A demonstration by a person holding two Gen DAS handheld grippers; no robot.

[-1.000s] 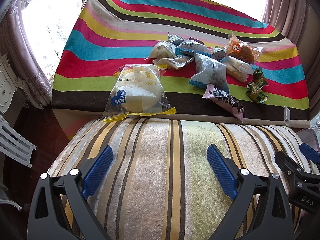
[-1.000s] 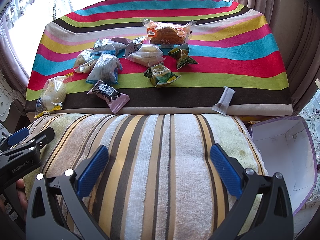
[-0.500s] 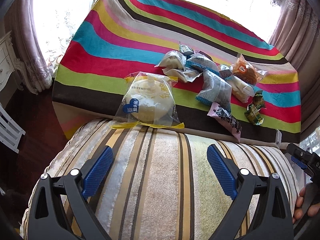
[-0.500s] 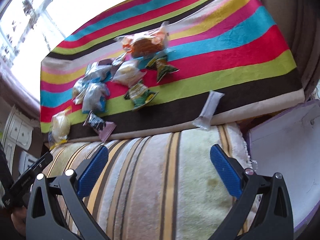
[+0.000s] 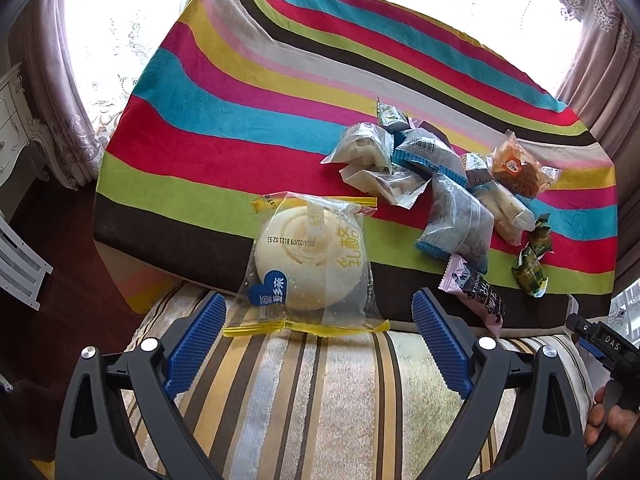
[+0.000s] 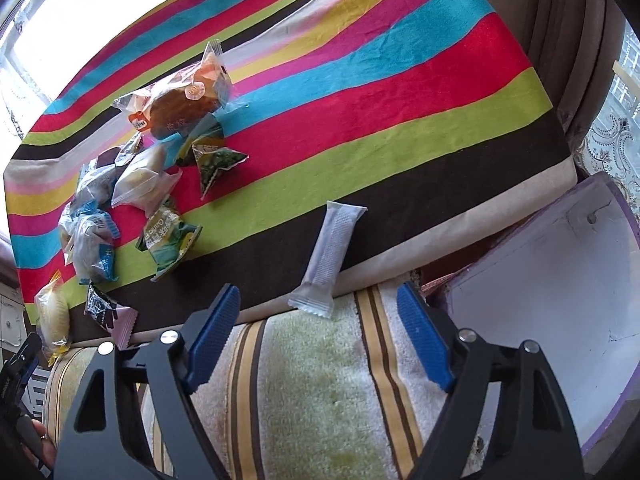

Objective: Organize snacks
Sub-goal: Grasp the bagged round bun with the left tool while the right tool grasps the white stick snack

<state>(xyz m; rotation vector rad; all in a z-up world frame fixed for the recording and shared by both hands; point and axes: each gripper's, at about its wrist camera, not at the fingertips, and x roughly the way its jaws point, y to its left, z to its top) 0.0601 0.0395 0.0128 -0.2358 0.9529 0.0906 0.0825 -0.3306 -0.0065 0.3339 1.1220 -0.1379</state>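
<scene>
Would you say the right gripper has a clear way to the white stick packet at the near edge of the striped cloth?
Probably yes. The white stick packet lies alone just ahead of the right gripper, whose jaws are closing with nothing between them yet; the other snacks sit well off to the left.

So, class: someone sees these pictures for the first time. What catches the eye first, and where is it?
The bright striped cloth fills both views. A heap of snack packets lies on it, with a round bun in a clear bag just ahead of the open left gripper. A white stick packet lies alone at the cloth's edge, ahead of the closing right gripper.
</scene>
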